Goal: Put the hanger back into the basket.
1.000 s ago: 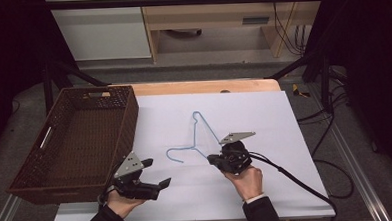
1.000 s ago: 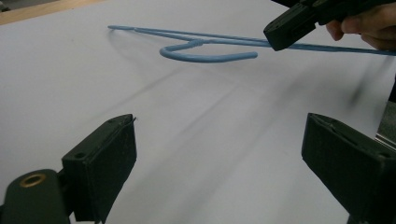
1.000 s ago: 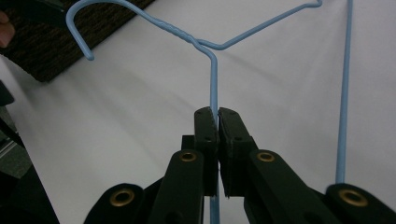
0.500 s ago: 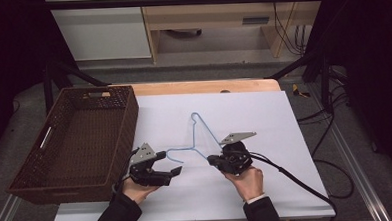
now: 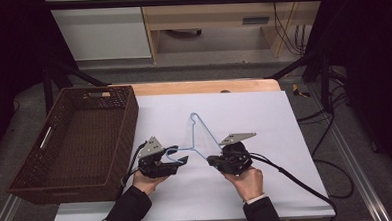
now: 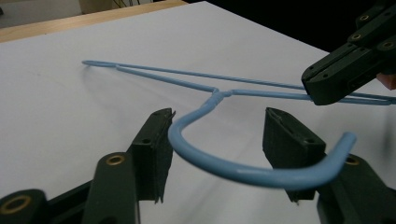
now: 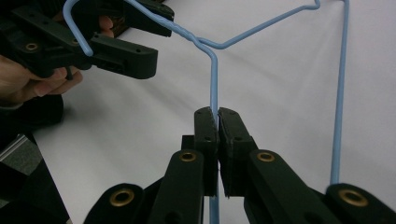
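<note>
A light-blue wire hanger point(image 5: 193, 114) lies on the white table cover point(image 5: 264, 122), with its hook raised toward the left. My right gripper point(image 5: 212, 160) is shut on one straight wire of the hanger point(image 7: 214, 84), its pads point(image 7: 207, 122) pinched on it. My left gripper point(image 5: 178, 160) has its jaws on either side of the hook point(image 6: 210, 161). They have just been closing. One pad point(image 6: 161, 135) is at the hook, the other point(image 6: 285, 135) still stands off it. The right gripper point(image 6: 345, 70) shows farther off in the left gripper view.
A dark brown wicker basket point(image 5: 129, 123) stands at the table's left, close to my left hand. A wooden table edge point(image 5: 208, 86) runs along the back. Black cables point(image 5: 292, 179) trail from the right gripper toward the front right.
The left hand has moved right, from the front edge beside the basket to the hanger's hook, and its jaws have narrowed around the hook. The right gripper has stayed put.
</note>
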`<state>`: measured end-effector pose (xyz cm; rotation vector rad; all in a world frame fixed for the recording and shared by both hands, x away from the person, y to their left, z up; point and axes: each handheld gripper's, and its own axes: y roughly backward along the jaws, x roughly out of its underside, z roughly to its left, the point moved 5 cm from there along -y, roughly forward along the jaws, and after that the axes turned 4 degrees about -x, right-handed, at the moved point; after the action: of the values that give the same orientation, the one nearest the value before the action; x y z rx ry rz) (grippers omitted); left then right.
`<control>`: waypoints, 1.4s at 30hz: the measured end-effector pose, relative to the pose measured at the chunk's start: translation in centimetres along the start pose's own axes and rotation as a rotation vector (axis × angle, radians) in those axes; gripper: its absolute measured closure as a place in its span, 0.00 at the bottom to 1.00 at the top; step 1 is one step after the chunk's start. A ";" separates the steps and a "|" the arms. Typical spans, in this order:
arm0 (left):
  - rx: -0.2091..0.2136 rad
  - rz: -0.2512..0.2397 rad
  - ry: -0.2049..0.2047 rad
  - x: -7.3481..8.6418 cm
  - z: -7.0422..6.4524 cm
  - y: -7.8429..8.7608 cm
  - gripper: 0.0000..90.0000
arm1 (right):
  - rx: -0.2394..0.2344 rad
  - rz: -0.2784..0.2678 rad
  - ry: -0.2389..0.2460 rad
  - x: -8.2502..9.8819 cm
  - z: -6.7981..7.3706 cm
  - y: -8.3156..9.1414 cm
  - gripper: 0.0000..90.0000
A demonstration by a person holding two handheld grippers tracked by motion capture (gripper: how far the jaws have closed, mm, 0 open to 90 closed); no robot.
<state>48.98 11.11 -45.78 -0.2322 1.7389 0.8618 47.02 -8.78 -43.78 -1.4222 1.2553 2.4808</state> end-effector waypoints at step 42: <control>0.059 -0.019 -0.047 -1.5 -0.6 -1.1 0.83 | -0.010 0.074 -0.002 1.1 -0.1 -1.7 0.97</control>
<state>49.67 9.53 -44.79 -0.1877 1.7131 0.7944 47.06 -8.07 -45.69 -1.4010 1.3205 2.5375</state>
